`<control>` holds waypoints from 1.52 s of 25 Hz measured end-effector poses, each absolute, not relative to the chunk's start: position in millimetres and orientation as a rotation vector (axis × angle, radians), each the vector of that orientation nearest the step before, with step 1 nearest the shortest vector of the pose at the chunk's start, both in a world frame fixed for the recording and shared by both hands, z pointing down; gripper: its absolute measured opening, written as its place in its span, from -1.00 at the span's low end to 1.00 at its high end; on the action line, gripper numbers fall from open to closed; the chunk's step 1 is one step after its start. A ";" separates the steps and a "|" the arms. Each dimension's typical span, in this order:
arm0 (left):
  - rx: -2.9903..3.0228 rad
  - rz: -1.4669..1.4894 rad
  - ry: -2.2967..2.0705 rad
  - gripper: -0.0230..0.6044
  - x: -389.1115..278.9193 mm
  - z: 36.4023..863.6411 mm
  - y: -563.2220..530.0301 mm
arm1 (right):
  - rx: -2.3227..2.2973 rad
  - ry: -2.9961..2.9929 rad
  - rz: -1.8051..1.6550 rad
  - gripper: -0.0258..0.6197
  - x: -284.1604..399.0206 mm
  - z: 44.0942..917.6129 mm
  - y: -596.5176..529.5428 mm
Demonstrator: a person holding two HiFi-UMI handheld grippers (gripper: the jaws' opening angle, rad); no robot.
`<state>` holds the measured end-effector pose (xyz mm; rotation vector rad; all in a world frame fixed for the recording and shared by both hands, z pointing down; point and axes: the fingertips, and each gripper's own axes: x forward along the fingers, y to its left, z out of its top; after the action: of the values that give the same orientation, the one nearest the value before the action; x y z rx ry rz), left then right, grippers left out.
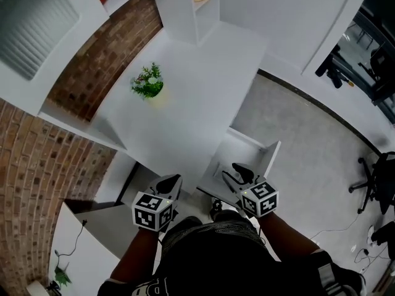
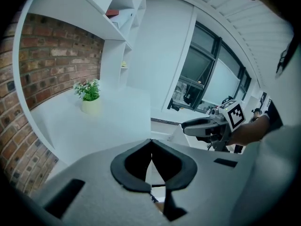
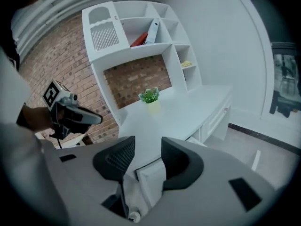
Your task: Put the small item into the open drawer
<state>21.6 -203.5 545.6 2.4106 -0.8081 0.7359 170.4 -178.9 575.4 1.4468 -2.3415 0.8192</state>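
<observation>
White laminate desk top (image 1: 185, 103) runs along a red-brown brick wall (image 1: 86, 79). At the back is a white shelf unit (image 1: 185, 8), on the desk a small green potted plant (image 1: 147, 82), and to the right a grey floor (image 1: 308, 140).

From the desk front the white open drawer (image 1: 247, 150) sticks out toward the person. Directly over its near end is the right gripper (image 1: 234, 171), angled down and forward. Its jaws are partway apart with nothing between the pads; only the drawer's white panel shows through the gap.

Off to the drawer's left, by the desk edge, is the left gripper (image 1: 168, 187), pads tip to tip, closed on nothing.

Neither gripper has the small item, and I can't place it for sure. A small pale round object (image 3: 134, 216) shows at the bottom of the right gripper view, below the jaws beside the drawer panel. It could be the item or gripper hardware. Long axis unreadable.

My read: the right hand is nearer the drawer, so any check or re-pick goes straight down from there. If the item is already inside, the placing is done.
</observation>
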 end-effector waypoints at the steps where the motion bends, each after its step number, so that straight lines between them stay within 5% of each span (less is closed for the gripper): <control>1: 2.418 0.724 -0.804 -0.87 20.6 542.6 -200.1 | 1.446 -2.361 0.828 -0.38 164.1 569.0 -175.8; 15: 2.507 0.550 -0.720 -0.87 -40.3 494.9 -100.9 | 1.474 -2.544 0.820 -0.89 64.8 507.8 -95.3; 25: 2.576 0.526 -0.626 -0.87 -72.0 483.7 -33.7 | 1.430 -2.491 0.694 -0.91 11.4 497.7 -25.0; 38: 2.578 0.499 -0.715 -0.87 -77.3 473.0 -8.6 | 1.393 -2.597 0.709 -0.91 22.1 470.8 -3.5</control>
<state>-77.3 -8.6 473.0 2.5781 -0.7147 0.4993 22.1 -3.5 470.8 1.3931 -2.5966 0.7086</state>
